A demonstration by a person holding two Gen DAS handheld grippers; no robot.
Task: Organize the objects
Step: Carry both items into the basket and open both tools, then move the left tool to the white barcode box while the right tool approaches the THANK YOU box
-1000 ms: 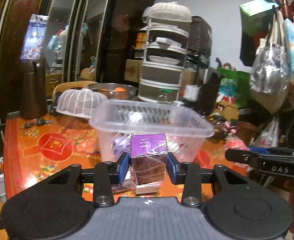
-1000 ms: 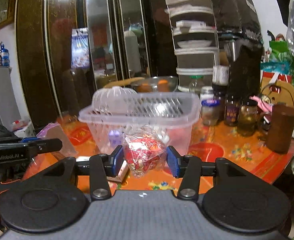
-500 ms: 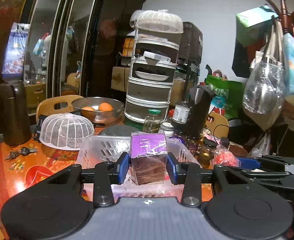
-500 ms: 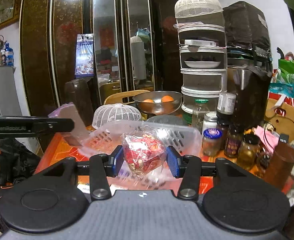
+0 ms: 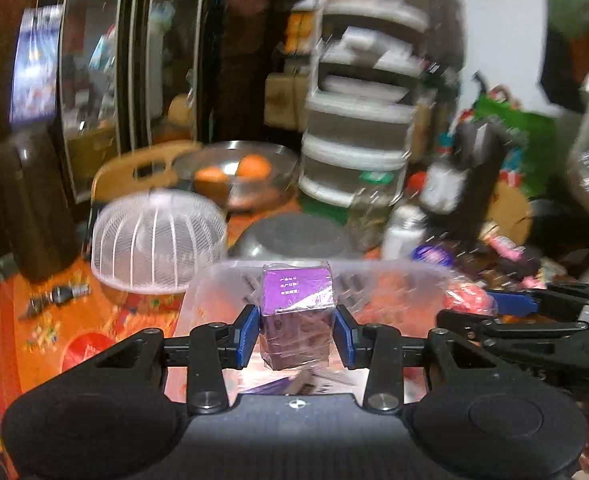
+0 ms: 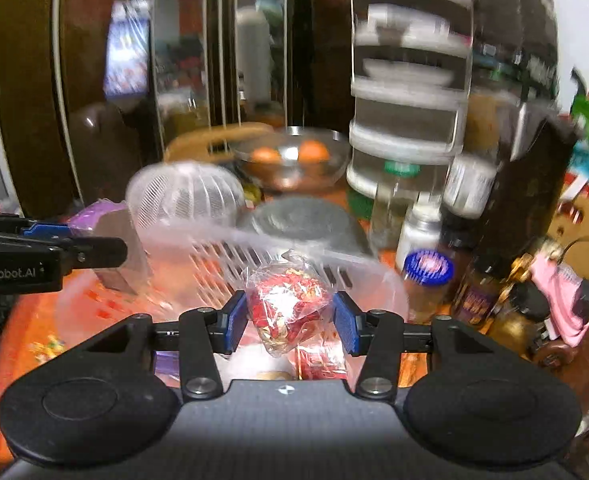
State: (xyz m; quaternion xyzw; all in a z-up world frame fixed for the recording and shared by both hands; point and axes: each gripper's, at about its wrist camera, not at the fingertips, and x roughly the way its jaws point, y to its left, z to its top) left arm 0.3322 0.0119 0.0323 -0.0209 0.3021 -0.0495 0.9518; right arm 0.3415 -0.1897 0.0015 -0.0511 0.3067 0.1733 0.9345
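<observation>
My left gripper (image 5: 297, 334) is shut on a purple box wrapped in clear film (image 5: 297, 312) and holds it over the clear plastic basket (image 5: 394, 272). My right gripper (image 6: 290, 322) is shut on a clear bag of red sweets (image 6: 288, 306), also above the basket (image 6: 222, 240). More red and purple packets (image 6: 320, 360) lie inside the basket below. The right gripper and its red bag (image 5: 468, 300) show at the right of the left wrist view. The left gripper with the purple box (image 6: 106, 236) shows at the left of the right wrist view.
On the orange table (image 5: 54, 328) stand a white mesh food cover (image 5: 156, 236), a grey upturned bowl (image 5: 294, 236), a steel bowl with oranges (image 5: 234, 176), a tiered food rack (image 5: 358, 120), a dark jug (image 5: 30, 200) and several jars (image 6: 428, 280). Keys (image 5: 58, 296) lie at left.
Both grippers have moved forward and down over the basket with their packets still held. Both views are now blurred by motion.
</observation>
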